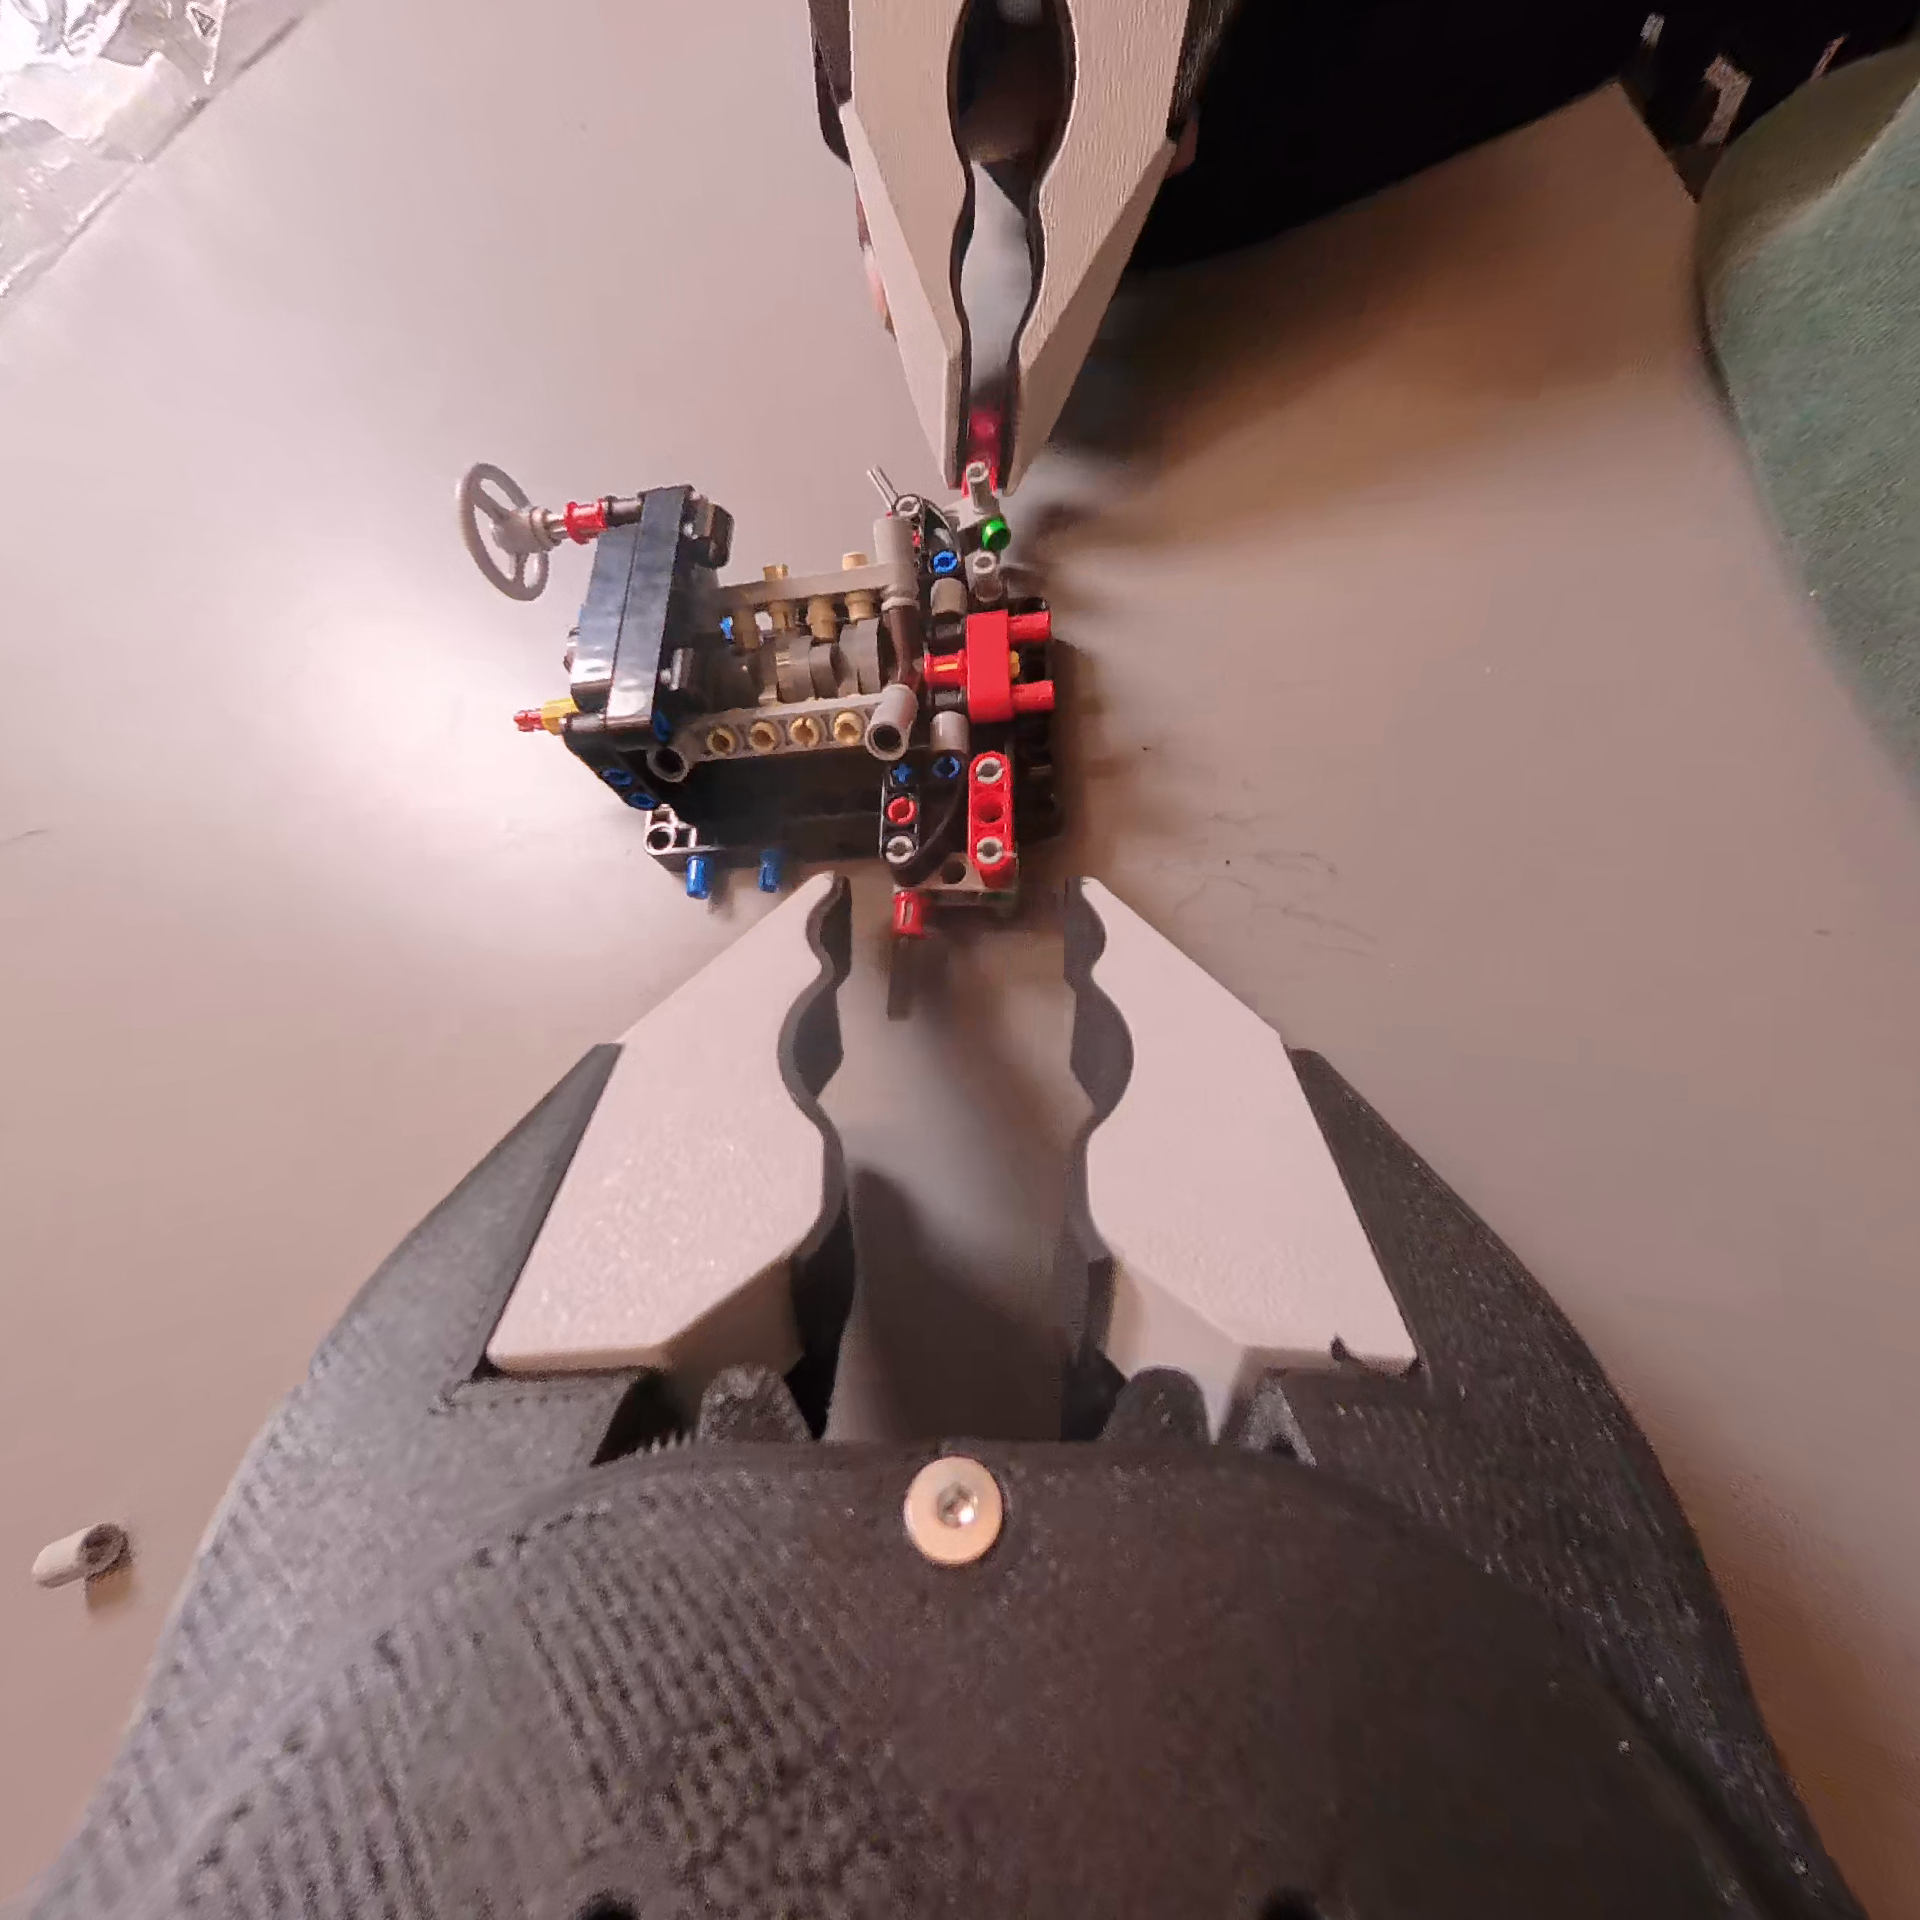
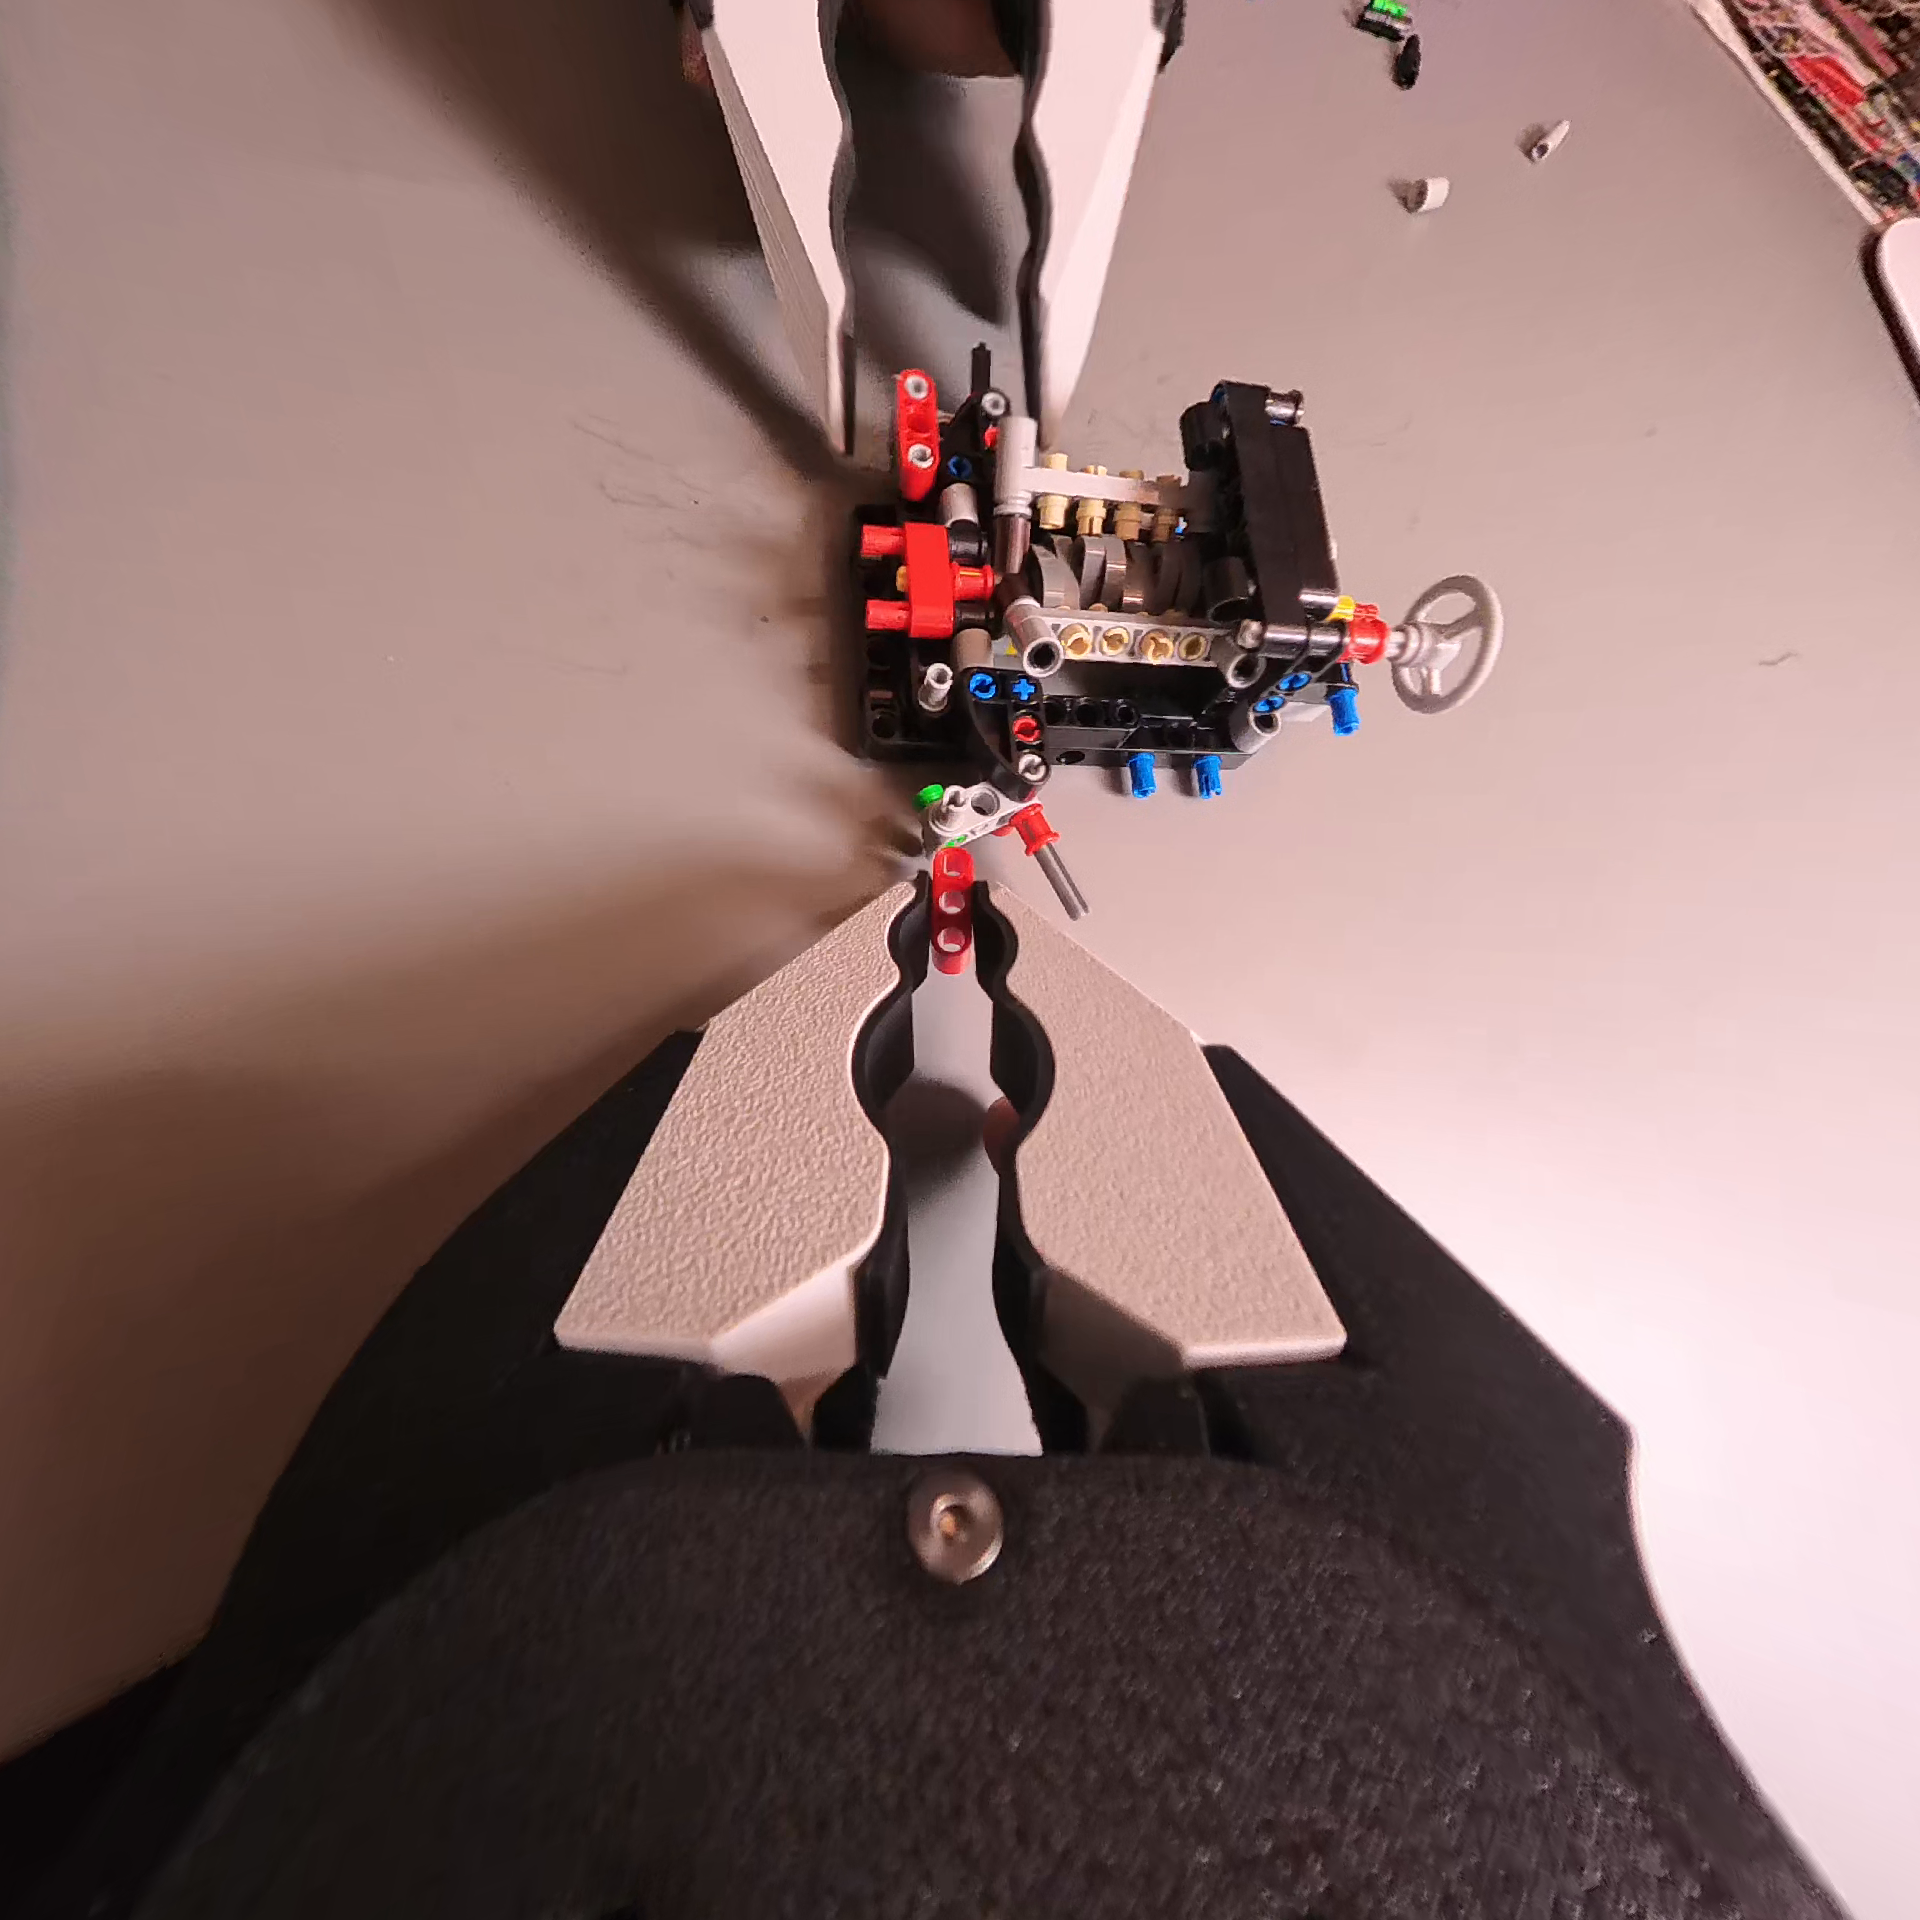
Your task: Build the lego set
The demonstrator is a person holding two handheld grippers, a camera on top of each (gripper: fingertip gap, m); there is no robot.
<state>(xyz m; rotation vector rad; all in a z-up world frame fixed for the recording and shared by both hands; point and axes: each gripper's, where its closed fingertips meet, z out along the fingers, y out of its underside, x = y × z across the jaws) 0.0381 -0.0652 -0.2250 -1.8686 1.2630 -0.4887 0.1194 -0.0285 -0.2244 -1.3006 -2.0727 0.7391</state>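
Observation:
A partly built lego assembly [image 1: 821, 675] of black, grey and red parts, with a grey steering wheel [image 1: 504, 530], sits on the grey table; it also shows in the right wrist view [image 2: 1101, 613]. My left gripper [image 1: 961, 899] is open, and its tips straddle the assembly's near end by a red pin [image 1: 909, 914]. My right gripper [image 2: 953, 896] is shut on a red three-hole beam [image 2: 951, 911]. The beam's tip meets a small grey link with a green pin [image 2: 971, 816] at the assembly's corner. The right gripper also shows from above in the left wrist view [image 1: 982, 457].
A loose grey connector [image 1: 83, 1555] lies at the left. Clear plastic bags [image 1: 73, 114] are at the far left, green fabric [image 1: 1818, 343] at the right. Small loose pieces [image 2: 1421, 192] and a printed booklet [image 2: 1849, 94] lie at the top right.

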